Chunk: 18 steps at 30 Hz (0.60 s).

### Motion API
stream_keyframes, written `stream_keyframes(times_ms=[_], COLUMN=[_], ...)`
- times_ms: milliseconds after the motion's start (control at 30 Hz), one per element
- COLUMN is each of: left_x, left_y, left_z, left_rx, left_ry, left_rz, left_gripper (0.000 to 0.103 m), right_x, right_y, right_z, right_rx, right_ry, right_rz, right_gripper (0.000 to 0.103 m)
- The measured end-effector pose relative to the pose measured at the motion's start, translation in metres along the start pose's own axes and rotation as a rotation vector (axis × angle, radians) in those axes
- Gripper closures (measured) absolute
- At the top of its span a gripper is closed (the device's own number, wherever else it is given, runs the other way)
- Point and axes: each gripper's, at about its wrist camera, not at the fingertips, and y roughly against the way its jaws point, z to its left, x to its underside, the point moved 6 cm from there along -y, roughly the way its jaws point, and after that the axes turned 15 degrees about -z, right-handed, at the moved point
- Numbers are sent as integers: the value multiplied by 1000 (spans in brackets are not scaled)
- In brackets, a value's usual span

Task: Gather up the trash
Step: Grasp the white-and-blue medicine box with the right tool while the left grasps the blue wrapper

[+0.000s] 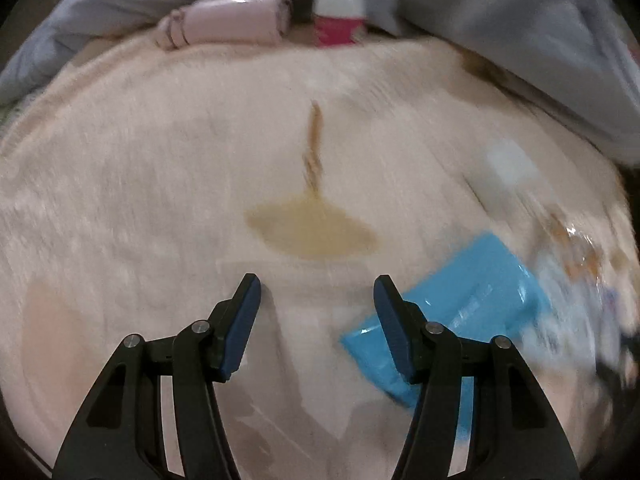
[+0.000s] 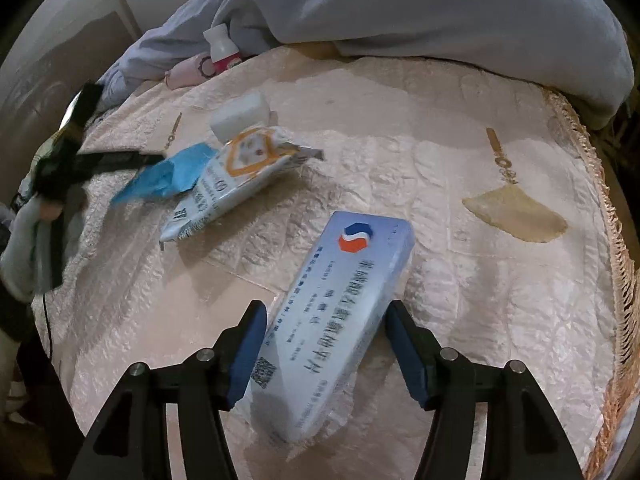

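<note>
Right gripper (image 2: pixel 326 328): jaws stand at a middling width with a pale blue-and-white carton (image 2: pixel 340 312) between them. The left pad touches the carton's long side; the right pad sits at the opposite edge, and whether it presses there cannot be told. The carton runs forward from the jaws along the pink quilted bedspread (image 2: pixel 400 120), its red-and-blue emblem at the far end.

Ahead and to the left of this tool lies a printed white wrapper pack (image 2: pixel 236 184), tilted, with a white block (image 2: pixel 240 114) just beyond it. A blue packet (image 2: pixel 168 176) touches the pack's left end. Ahead and to the right, a tan embroidered fan motif (image 2: pixel 516 212) is stitched into the cloth, well apart from the carton.

Left gripper (image 1: pixel 316 292): jaws parted at a moderate width, nothing between them, only bedspread (image 1: pixel 160 180) beneath. The view is blurred. The blue packet (image 1: pixel 460 304) lies just right of the right finger, partly behind it. Past it, farther right, the wrapper pack (image 1: pixel 572 256) appears as a smear.

Far ahead of both tools: a pink pouch (image 1: pixel 232 18), a white bottle with a red label (image 1: pixel 338 16), and a heaped grey-blue duvet (image 2: pixel 440 12) along the far edge.

In the right wrist view the left tool (image 2: pixel 92 160) shows as a dark blur beside the blue packet, carried by a light sleeve (image 2: pixel 24 240).
</note>
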Motion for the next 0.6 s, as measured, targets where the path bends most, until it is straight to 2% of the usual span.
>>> stream_keyframes(times_ms=[100, 167, 300, 400, 500, 600], left_x=[28, 34, 29, 24, 19, 11], left_y=[29, 45, 66, 69, 57, 34], left_z=[-7, -8, -12, -35, -53, -66], left_rx=[88, 112, 214, 273, 293, 257], left_ry=[5, 25, 111, 97, 108, 98], left_rz=[24, 19, -21, -27, -13, -10], left_gripper=[46, 46, 45, 44, 44, 44], right_x=[2, 3, 5, 6, 7, 8], right_y=[-1, 1, 4, 5, 4, 5], right_z=[3, 4, 4, 6, 7, 7], right_rx=[3, 7, -7, -8, -3, -7], right_ry=[21, 24, -6, -12, -6, -12], right_rz=[6, 10, 9, 8, 8, 2], right_gripper=[40, 39, 31, 29, 28, 26])
